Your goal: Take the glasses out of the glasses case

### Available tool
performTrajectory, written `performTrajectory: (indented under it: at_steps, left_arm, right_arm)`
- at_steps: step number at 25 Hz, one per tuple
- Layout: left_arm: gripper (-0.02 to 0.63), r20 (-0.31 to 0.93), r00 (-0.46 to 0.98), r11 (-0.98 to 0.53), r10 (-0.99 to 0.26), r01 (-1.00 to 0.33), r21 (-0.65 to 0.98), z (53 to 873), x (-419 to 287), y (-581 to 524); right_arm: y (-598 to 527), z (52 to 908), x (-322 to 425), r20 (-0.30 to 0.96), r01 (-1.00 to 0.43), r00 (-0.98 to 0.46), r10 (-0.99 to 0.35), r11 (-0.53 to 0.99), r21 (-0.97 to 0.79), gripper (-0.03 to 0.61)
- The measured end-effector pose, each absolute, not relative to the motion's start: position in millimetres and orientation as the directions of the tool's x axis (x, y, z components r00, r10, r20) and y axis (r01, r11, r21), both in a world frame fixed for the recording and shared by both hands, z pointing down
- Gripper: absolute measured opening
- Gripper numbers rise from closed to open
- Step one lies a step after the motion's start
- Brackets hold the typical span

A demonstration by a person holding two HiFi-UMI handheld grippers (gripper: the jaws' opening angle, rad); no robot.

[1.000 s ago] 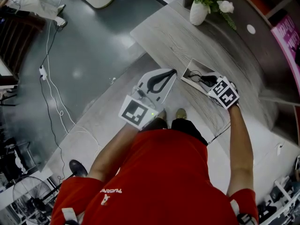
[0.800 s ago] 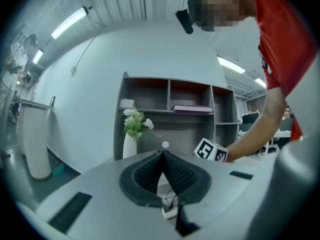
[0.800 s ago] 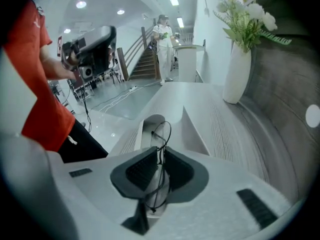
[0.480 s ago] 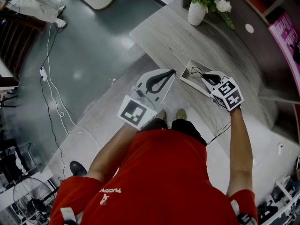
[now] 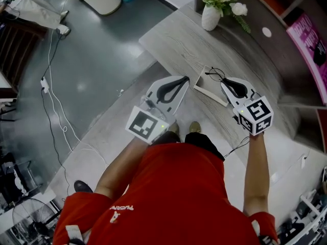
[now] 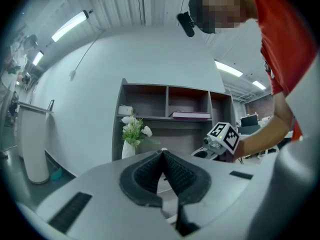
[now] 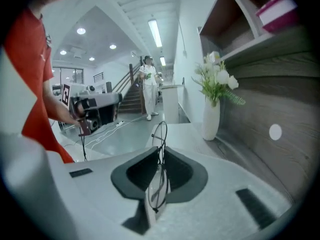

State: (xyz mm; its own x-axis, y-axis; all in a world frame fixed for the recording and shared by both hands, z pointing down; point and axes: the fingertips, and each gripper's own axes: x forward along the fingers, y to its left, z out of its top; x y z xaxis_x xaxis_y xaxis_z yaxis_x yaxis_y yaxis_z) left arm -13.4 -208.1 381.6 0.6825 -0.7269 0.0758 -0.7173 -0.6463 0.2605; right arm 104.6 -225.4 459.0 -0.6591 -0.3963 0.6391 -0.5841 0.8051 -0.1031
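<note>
Thin black wire glasses [image 5: 215,74] hang from the tip of my right gripper [image 5: 223,82], just above the open white glasses case [image 5: 207,87] on the grey wooden table [image 5: 173,40]. In the right gripper view the glasses [image 7: 159,134] stand edge-on between the black pads [image 7: 176,170], and the right gripper [image 7: 160,151] is shut on them. My left gripper [image 5: 186,78] hovers at the table's near edge, left of the case. Its jaws [image 6: 161,153] are shut with nothing between them.
A white vase of flowers [image 5: 210,15] stands at the far end of the table, against a dark shelf unit [image 5: 286,45]. Cables [image 5: 56,96] trail over the grey floor at left. A person in white [image 7: 148,86] stands far off near stairs.
My right gripper closed on the glasses inside the case, then rose and drew back with them, so they now hang above the case. The left gripper has barely moved.
</note>
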Motion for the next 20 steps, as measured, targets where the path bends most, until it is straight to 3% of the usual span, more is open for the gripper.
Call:
performTrajectory:
  at_steps: [13,20]
  left_arm:
    - [0.009,-0.03,0.705,-0.69,-0.709,-0.683,0.24,334,-19,-197]
    - [0.009,-0.064,0.726,-0.717,-0.685,-0.656,0.236,322,-19,-187]
  right_arm:
    - [-192,338,82,0.32,-0.688,-0.716,-0.621,0.706,-0.169,0.04]
    - [-169,315,90,0.252,-0.732,-0.678,-0.69,0.662,-0.158,0.038]
